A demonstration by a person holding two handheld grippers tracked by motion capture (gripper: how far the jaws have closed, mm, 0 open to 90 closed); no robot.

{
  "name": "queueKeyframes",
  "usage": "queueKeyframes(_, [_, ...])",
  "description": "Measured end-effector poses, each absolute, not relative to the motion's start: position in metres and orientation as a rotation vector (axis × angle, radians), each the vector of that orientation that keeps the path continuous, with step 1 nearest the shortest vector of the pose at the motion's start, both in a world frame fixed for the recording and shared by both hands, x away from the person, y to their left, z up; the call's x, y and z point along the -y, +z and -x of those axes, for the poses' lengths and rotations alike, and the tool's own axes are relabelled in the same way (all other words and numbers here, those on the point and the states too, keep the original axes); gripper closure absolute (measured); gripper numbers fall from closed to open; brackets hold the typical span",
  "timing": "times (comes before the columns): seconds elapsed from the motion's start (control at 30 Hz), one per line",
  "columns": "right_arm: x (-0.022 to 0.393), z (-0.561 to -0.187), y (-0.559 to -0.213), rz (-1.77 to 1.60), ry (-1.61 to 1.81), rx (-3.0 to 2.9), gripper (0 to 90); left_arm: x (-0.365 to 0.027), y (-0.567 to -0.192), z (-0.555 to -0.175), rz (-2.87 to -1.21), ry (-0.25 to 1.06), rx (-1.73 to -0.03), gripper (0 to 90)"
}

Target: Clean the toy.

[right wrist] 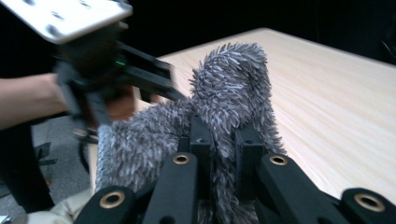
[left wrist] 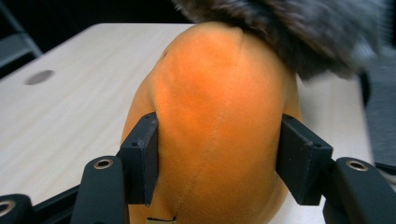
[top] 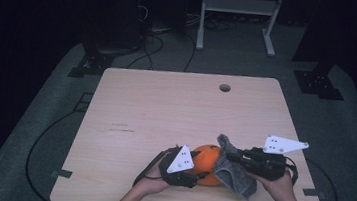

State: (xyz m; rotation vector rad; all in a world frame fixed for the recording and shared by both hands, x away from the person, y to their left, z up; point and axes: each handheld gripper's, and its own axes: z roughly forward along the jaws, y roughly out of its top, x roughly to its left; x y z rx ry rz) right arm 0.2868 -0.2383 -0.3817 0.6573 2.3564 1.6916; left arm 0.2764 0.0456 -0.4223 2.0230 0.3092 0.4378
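Note:
A soft orange plush ball (top: 206, 156) lies near the front edge of the wooden table (top: 176, 105). My left gripper (top: 195, 172) is shut on it from the left. In the left gripper view both pads (left wrist: 145, 154) press into the orange plush ball's (left wrist: 215, 93) sides. A grey fuzzy cloth (top: 235, 176) drapes against the ball's right side, and my right gripper (top: 228, 156) is shut on it. In the right gripper view the jaws (right wrist: 224, 140) pinch a fold of the cloth (right wrist: 233, 79), which stands up above them. The cloth (left wrist: 299, 28) rests on top of the ball.
A round cable hole (top: 224, 88) sits near the table's far edge. Behind the table stand a white metal frame (top: 235, 16) and dark stand feet, with cables (top: 147, 42) on the grey floor. The person's left hand (right wrist: 28, 98) and left gripper (right wrist: 107, 70) are close by.

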Motion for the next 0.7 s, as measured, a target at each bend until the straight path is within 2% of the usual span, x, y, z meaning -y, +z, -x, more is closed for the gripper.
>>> queueKeyframes(0.13, [0.205,-0.284,-0.377,-0.570,1.643,-2.354,80.7,-0.053,-0.414,-0.278,-1.999,0.499,-0.349,38.7])
queueKeyframes(0.33, [0.208,-0.302,-0.396,-0.704,1.634,-2.339,80.6,-0.064,-0.416,-0.285,-2.003,0.564,-0.416,39.1])
queueKeyframes(0.4, [0.212,-0.308,-0.413,-0.778,1.552,-2.374,80.6,-0.065,-0.420,-0.287,-2.019,0.588,-0.440,39.1])
queueKeyframes(0.53, [0.215,-0.309,-0.408,-0.813,1.631,-2.329,80.6,-0.063,-0.423,-0.286,-2.025,0.590,-0.442,37.9])
queueKeyframes(0.67, [0.211,-0.307,-0.402,-0.795,1.665,-2.307,80.5,-0.057,-0.422,-0.283,-2.096,0.505,-0.384,32.9])
queueKeyframes(0.7, [0.207,-0.308,-0.405,-0.789,1.637,-2.342,80.5,-0.058,-0.421,-0.283,-2.124,0.365,-0.327,32.4])
